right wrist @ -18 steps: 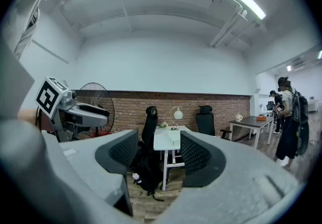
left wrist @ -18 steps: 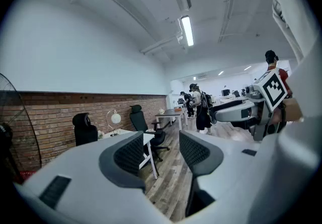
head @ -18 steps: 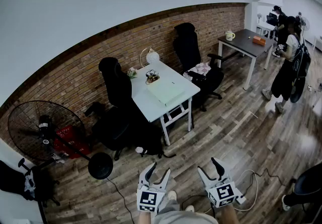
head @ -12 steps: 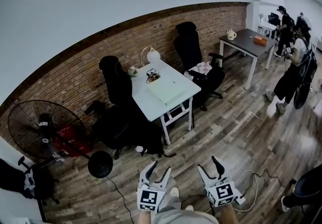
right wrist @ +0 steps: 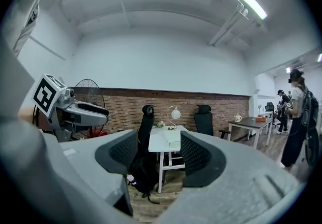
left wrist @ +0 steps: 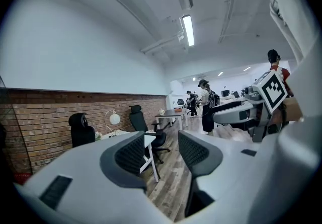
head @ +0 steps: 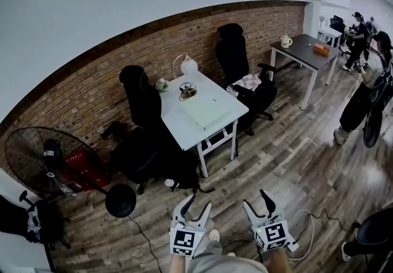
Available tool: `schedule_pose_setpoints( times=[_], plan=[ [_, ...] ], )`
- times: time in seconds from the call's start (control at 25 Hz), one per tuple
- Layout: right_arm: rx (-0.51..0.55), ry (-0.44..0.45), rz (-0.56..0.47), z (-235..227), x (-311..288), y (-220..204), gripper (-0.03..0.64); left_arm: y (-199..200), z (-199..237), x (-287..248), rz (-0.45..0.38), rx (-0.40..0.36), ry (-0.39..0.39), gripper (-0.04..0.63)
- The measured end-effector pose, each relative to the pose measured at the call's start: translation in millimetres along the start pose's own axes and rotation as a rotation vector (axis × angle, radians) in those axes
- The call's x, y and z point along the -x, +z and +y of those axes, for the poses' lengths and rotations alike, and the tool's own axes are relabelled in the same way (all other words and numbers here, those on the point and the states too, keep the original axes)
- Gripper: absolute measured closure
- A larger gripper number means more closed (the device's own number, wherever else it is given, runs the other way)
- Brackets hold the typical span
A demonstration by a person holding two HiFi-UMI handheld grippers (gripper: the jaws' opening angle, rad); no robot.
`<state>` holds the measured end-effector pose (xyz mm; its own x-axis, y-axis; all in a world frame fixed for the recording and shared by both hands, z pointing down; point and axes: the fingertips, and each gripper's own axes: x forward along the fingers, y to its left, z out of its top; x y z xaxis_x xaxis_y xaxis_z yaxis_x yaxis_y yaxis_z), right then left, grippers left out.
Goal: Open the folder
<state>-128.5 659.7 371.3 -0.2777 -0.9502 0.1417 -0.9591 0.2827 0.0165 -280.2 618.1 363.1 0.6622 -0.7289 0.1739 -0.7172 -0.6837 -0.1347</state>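
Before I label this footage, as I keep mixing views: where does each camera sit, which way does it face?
Head view: on the person's head, looking steeply down at the white table and folder; left claw and right claw show below.
Left gripper view: on the left claw, facing along the room; its open jaws, right claw beside.
Right gripper view: on the right claw, facing the white table; its open jaws.
Both gripper views share the white table.

Chairs (head: 142, 103) flanking table (head: 178, 126), front seemingly clear
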Motion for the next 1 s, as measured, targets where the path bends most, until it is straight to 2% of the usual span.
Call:
schedule_pose_setpoints(
  times=[0.24, 1.0],
  plan=[
    [-0.012, -0.019, 0.017, -9.6, -34.1, 0.2, 0.353, -6.8, 21.9, -30.7, 0.027, 0.023, -0.019, 0.39],
    [-0.009, -0.078, 0.061, -13.7, -140.6, 3.3, 0.353, -18.7, 105.3, -104.9, 0.033, 0.039, -0.115, 0.394]
  ],
)
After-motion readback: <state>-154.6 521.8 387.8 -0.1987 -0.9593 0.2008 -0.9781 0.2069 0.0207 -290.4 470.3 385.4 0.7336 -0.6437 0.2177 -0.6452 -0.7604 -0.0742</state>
